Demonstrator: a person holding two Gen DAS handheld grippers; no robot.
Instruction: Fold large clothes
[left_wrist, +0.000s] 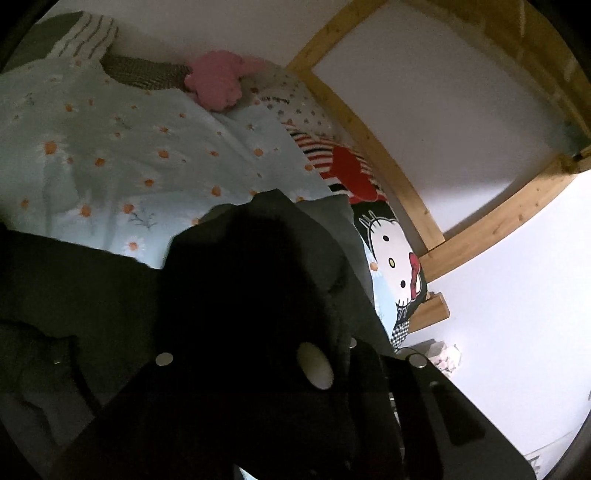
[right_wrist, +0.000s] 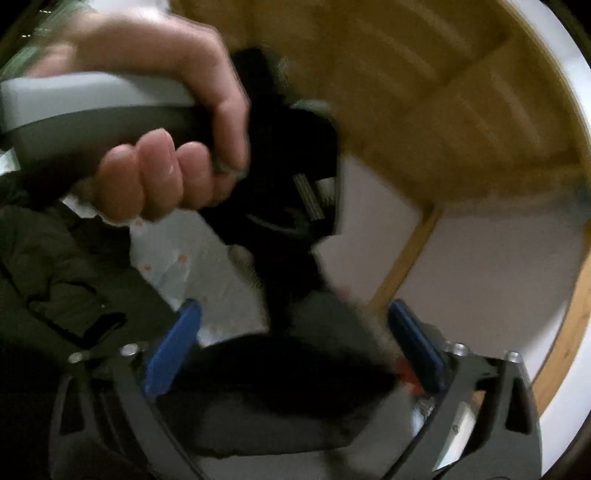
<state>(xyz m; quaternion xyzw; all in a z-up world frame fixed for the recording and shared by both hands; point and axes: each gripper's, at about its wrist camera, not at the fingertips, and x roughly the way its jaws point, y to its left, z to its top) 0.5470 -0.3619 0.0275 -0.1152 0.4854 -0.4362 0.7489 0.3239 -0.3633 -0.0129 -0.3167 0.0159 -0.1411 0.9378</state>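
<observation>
**Fold barely begun: coat still in a heap on the bed**

We see the dark coat lying bunched on the flowered bedspread, on the near left of the left wrist view, with a raised hump of its cloth right in front of the camera. No flat panel, straight edge or tidy layer shows anywhere, so we judge the folding to be at an early stage, with nearly all of it left.

Our left gripper is buried in that dark cloth; its fingers are pressed together, and we take it that they pinch a fold of the coat, though the cloth hides the pads. In the right wrist view our right gripper stands spread wide, blue pads well apart, with dark cloth between them but neither pad pressing on it. Beyond it a hand grips the handle of the other tool.

Farther off lie a cartoon cat pillow, a pink cushion and the wooden bed frame.
</observation>
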